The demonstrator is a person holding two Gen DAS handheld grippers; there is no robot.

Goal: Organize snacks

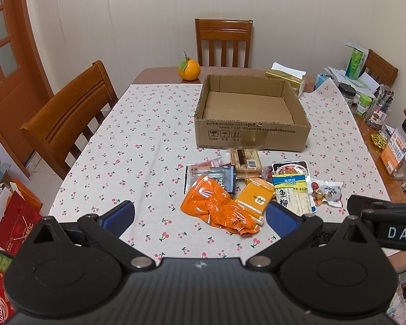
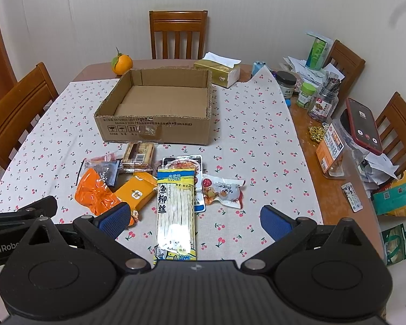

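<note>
Snacks (image 2: 159, 184) lay heaped just ahead of our right gripper (image 2: 195, 220) and left gripper (image 1: 200, 216), both spread wide and empty, so we judged nothing packed yet, the next move being to grasp one for the bare box (image 2: 159, 130) beyond.

Even, soft indoor light; faint shadows on tabletop (image 1: 149, 135). Focus sharp. Fisheye bending at edges, dark corner vignetting.

Both wrist cameras looked forward and down across the cherry-print tablecloth (image 1: 149, 124) from its near edge, the left view set left of the right. Both framed the cardboard box (image 1: 253, 132) (image 2: 154, 130), snack pile and far chair (image 2: 178, 33).
</note>
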